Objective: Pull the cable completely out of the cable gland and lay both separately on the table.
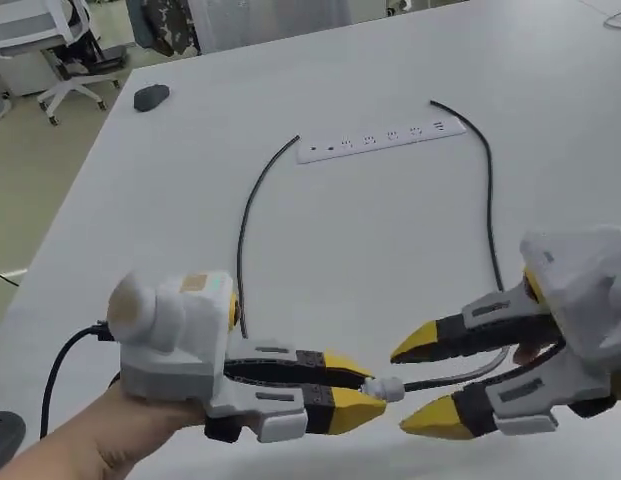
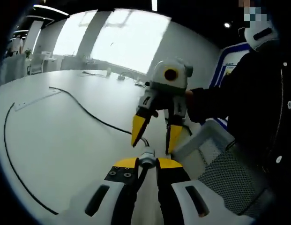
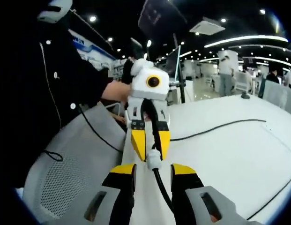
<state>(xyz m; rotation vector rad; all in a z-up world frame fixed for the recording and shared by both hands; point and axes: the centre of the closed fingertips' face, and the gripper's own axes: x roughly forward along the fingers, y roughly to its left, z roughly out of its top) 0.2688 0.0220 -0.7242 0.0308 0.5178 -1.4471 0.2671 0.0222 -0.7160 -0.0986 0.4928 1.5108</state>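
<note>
left hand-held gripper point(image 1: 376, 389) low over white worktop point(image 1: 370, 250), jaws pressed together on white plastic cable gland point(image 1: 387, 388). gland sits off worktop at yellow tips. thin black cable point(image 1: 489, 190) seated in gland, leaves it between jaws of right hand-held gripper point(image 1: 402, 391). right jaws spread either side of cable. cable then curves across worktop toward long white power strip point(image 1: 380, 140). dark computer mouse point(image 1: 150, 97) near far edge.

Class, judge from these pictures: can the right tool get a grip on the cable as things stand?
Probably yes. The right tool is open, its jaws either side of the cable just beyond the cable gland, which the left tool clamps. Nothing sits between jaws and cable.
</note>
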